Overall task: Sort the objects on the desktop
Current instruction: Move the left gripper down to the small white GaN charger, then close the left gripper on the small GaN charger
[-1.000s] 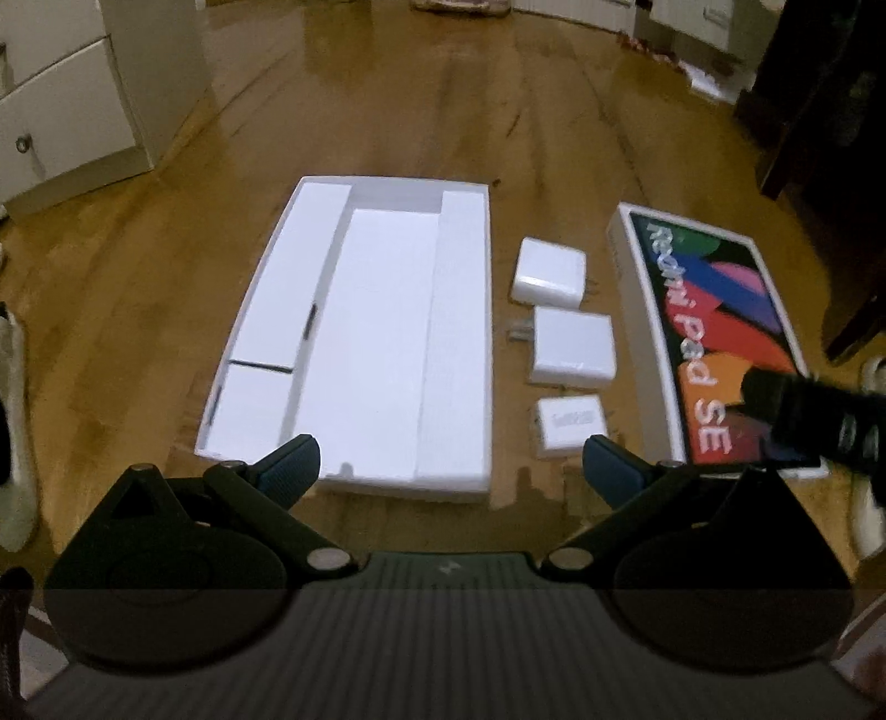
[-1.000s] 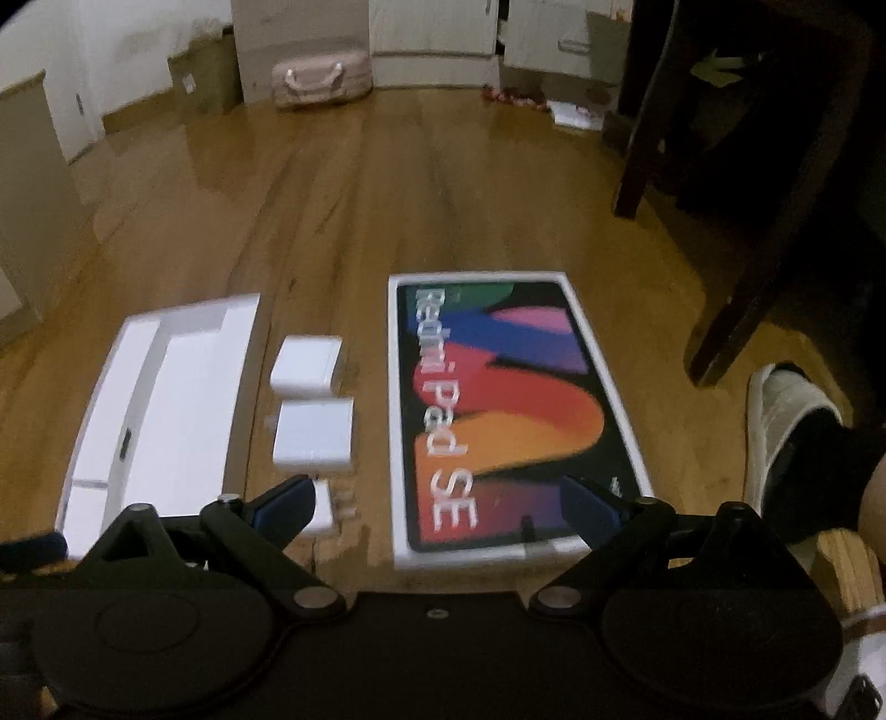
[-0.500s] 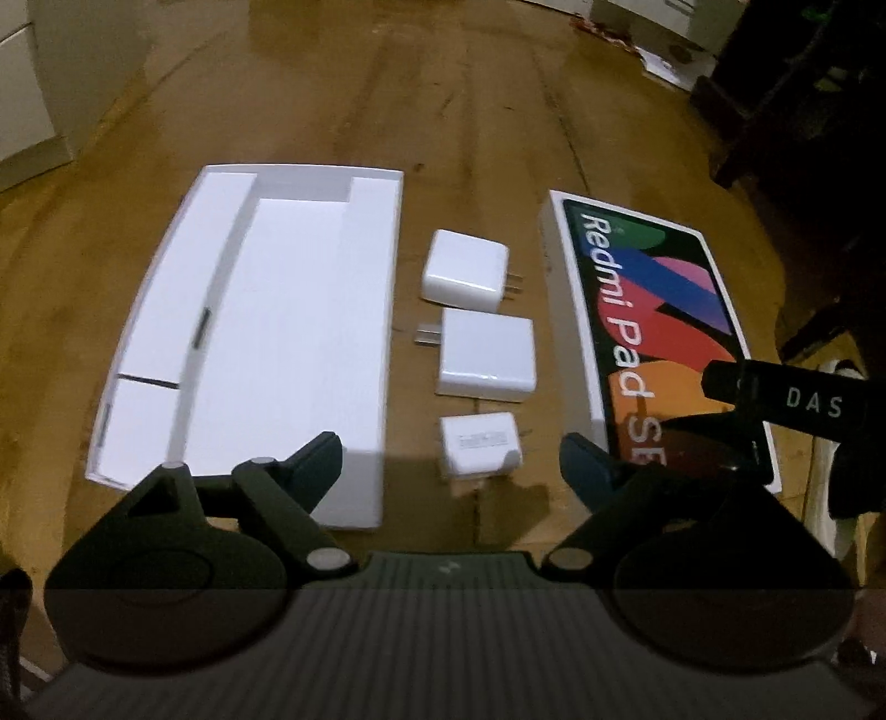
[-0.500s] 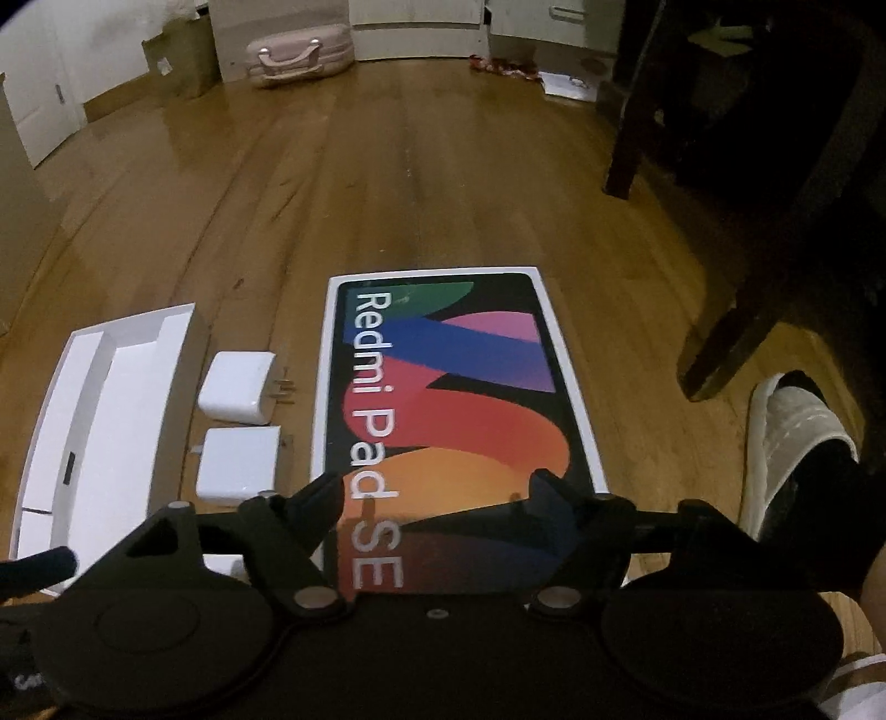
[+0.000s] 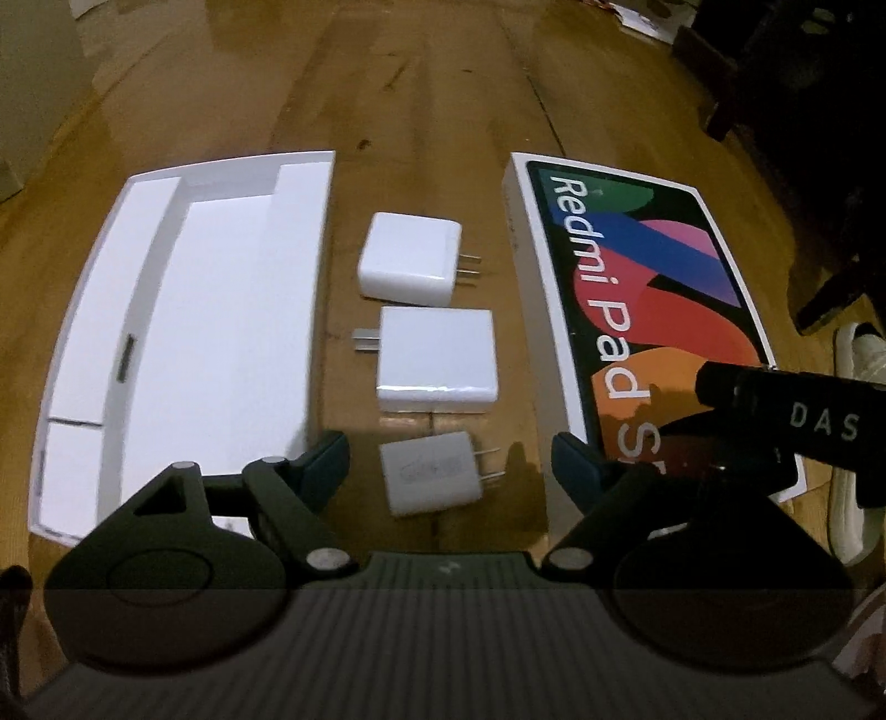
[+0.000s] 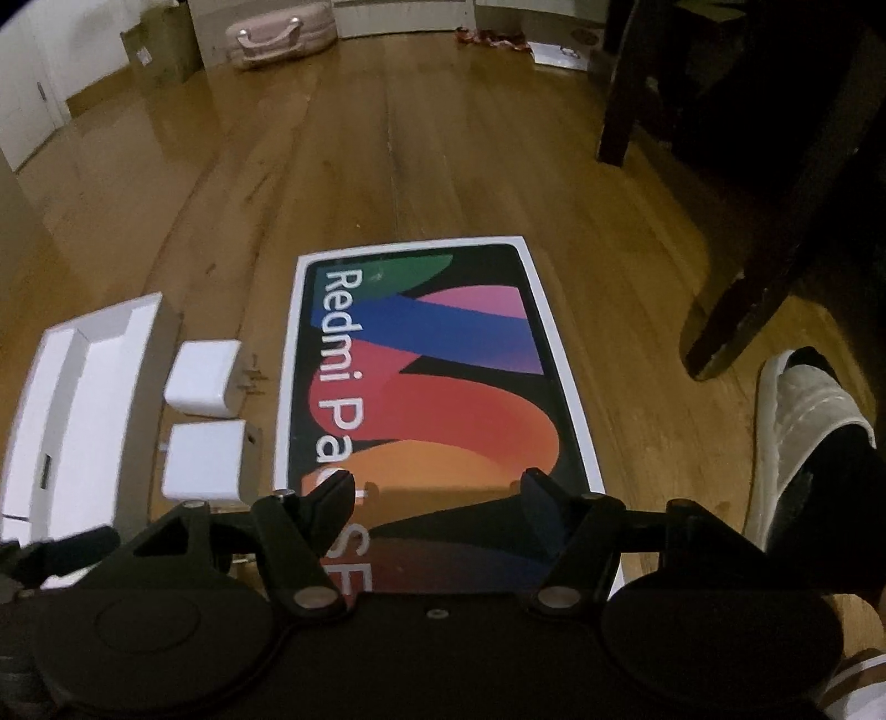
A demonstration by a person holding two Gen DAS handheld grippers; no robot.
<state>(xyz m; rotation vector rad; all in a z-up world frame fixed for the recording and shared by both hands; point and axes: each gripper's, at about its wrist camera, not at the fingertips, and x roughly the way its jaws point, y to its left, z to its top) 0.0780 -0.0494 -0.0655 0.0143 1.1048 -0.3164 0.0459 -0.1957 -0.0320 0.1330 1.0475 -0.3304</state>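
Three white chargers lie in a column on the wooden floor: a far charger (image 5: 408, 259), a middle charger (image 5: 437, 360) and a small near charger (image 5: 431, 472). My left gripper (image 5: 451, 459) is open, its fingertips on either side of the small charger, not touching it. An open white box tray (image 5: 183, 332) lies to the left. The Redmi Pad SE box lid (image 5: 637, 310) lies to the right. My right gripper (image 6: 440, 493) is open above the near end of the lid (image 6: 432, 376). The far charger (image 6: 204, 378) and the middle charger (image 6: 204, 461) show at its left.
A dark furniture leg (image 6: 736, 321) and a foot in a white slipper (image 6: 803, 426) are right of the lid. A pink bag (image 6: 279, 33) and cabinets stand at the far wall. The right gripper's body (image 5: 786, 421) shows in the left wrist view.
Both grippers have moved forward and lower. The left one now has the small charger between its open fingers. The right one has advanced over the lid's near end.
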